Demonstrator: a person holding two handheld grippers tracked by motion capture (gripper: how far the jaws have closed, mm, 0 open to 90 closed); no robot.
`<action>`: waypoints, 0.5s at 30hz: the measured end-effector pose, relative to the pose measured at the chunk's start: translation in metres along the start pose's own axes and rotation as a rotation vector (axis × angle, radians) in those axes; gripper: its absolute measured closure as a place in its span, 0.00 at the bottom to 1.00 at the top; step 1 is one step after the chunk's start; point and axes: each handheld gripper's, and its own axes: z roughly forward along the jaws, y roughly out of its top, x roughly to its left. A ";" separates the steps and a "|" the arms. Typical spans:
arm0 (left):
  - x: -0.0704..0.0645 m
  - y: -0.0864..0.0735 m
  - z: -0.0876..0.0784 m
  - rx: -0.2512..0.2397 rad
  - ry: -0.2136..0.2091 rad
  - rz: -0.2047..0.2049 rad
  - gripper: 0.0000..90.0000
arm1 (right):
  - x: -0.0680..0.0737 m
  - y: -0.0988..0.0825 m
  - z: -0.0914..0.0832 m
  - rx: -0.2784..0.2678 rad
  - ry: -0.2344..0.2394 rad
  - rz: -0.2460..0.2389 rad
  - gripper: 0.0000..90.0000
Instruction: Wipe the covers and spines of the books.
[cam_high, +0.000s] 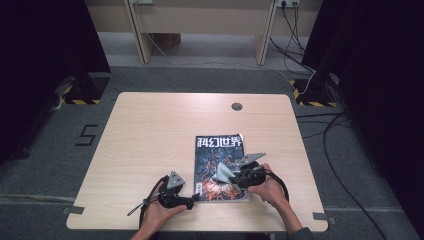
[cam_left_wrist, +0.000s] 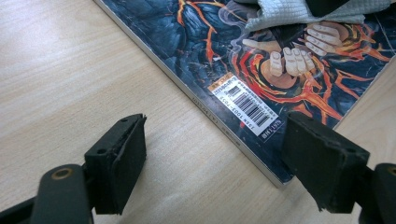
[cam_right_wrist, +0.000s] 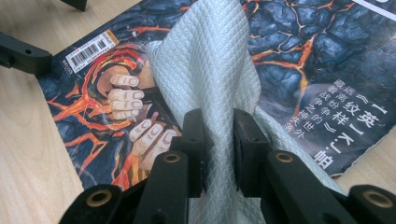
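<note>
High view over the table (cam_high: 150, 130); both tool views close on the shared magazine (cam_left_wrist: 243, 70).

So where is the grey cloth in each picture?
High view: cloth on the magazine, low and right of middle.
Left gripper view: top right edge.
Right gripper view: middle, pinched in the right hand-held gripper.
Shared landmark: the barcode sticker.
</note>
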 end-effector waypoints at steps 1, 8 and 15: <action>0.000 0.000 0.000 0.001 -0.001 0.001 0.23 | 0.000 0.000 0.000 0.000 0.000 0.000 0.85; 0.000 0.000 0.000 0.000 0.000 0.000 0.23 | 0.022 -0.012 -0.009 0.032 0.046 -0.073 0.85; 0.000 0.000 0.000 0.000 0.000 0.001 0.23 | 0.019 -0.018 -0.014 0.028 0.053 -0.053 0.86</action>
